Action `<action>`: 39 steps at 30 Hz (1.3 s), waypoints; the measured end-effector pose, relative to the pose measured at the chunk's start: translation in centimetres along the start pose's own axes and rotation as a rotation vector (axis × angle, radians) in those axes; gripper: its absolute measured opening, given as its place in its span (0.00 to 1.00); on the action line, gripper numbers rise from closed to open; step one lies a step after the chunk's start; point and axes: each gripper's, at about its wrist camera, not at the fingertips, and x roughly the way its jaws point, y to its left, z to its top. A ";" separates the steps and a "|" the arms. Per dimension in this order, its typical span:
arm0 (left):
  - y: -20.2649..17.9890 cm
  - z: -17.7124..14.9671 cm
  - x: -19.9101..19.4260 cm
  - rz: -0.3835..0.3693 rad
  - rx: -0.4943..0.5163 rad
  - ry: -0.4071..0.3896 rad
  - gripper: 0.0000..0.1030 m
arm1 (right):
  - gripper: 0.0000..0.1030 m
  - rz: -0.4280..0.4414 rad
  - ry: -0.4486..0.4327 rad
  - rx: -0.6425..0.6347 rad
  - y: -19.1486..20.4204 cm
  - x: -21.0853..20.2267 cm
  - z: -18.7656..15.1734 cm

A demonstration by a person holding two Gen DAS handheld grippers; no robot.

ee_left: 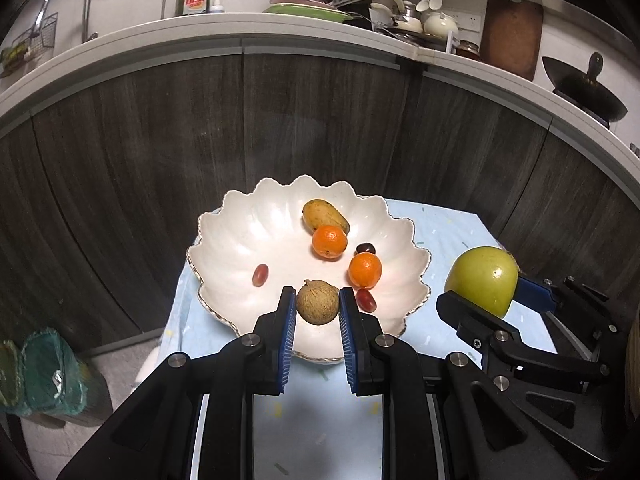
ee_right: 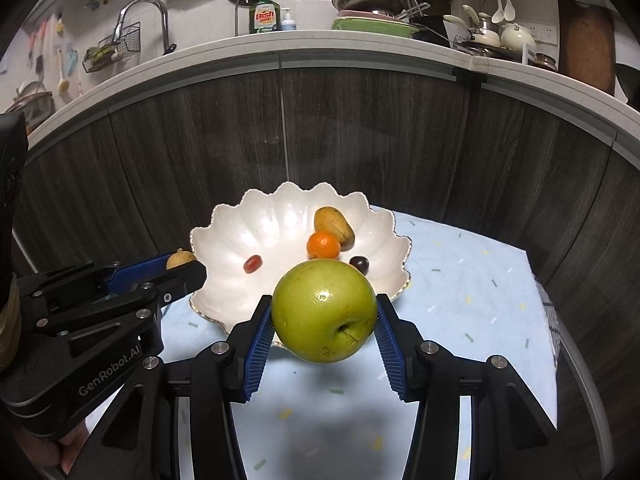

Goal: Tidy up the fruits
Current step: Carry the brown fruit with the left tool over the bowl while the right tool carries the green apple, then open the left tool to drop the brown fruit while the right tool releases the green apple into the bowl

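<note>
In hand: my left gripper (ee_left: 317, 303) clamped on a small tan fruit (ee_left: 317, 302), my right gripper (ee_right: 324, 320) clamped on a green apple (ee_right: 324, 311), both raised near the scalloped white bowl (ee_left: 224, 256), presumably for placing among its oranges and grapes.

Ahead of me runs a dark wood-grain cabinet front (ee_left: 280, 128) under a pale countertop (ee_left: 200, 26). On that counter I see a green dish soap bottle (ee_right: 264, 14) beside a small pump bottle (ee_right: 288, 21), a curved faucet (ee_right: 144, 16) with a wire basket (ee_right: 114, 50) hanging near it, stacked plates (ee_left: 308, 8) under a steel pan, white teapots (ee_right: 516, 36), a brown cutting board (ee_left: 512, 32) leaning upright, and a black wok (ee_left: 588, 88). Green-lined bins (ee_left: 44, 376) stand on the floor at my left.
</note>
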 end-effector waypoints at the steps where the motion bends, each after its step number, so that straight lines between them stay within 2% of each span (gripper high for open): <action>1: 0.2 0.0 0.0 0.004 0.004 -0.005 0.21 | 0.49 -0.002 0.002 0.003 0.1 0.1 0.1; 20: 3.9 1.7 3.0 -0.074 0.062 0.059 0.21 | 0.48 -0.037 0.048 0.033 2.6 3.1 2.3; 29: 5.6 1.8 4.8 -0.090 0.064 0.092 0.21 | 0.48 -0.031 0.091 0.026 3.6 5.2 2.3; 39: 6.1 1.1 7.5 -0.121 0.046 0.163 0.21 | 0.49 -0.015 0.153 0.036 3.8 7.4 1.5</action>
